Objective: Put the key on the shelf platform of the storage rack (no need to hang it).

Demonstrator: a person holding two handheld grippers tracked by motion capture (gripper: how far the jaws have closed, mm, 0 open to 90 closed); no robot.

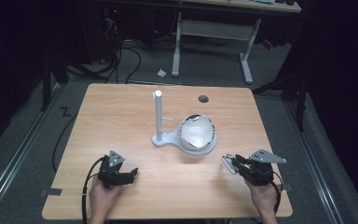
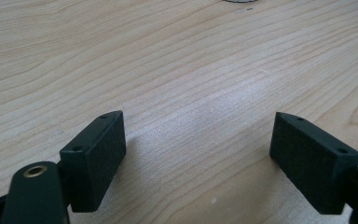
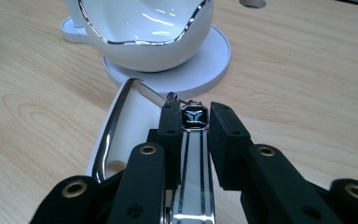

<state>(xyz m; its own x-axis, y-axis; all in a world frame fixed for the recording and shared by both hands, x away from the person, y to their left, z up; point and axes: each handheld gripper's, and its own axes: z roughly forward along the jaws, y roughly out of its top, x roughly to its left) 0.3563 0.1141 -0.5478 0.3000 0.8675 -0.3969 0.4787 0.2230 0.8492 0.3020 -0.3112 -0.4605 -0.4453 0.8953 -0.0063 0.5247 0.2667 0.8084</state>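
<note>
Right gripper (image 3: pixel 193 128) fingers pinched a slim, glossy white-and-chrome bar (image 3: pixel 193 163) at 5 o'clock of the white bowl (image 1: pixel 196 134); likely slippery, stiff. Left gripper (image 2: pixel 200 154) fingers spread.

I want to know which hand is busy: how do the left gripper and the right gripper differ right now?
The left gripper has its fingers spread wide with bare wooden table between them; the right gripper is shut on a slim white and silver piece. The left points at bare wood, while the right faces the white bowl on its stand. Both have black fingers and stay near the table's near edge.
</note>
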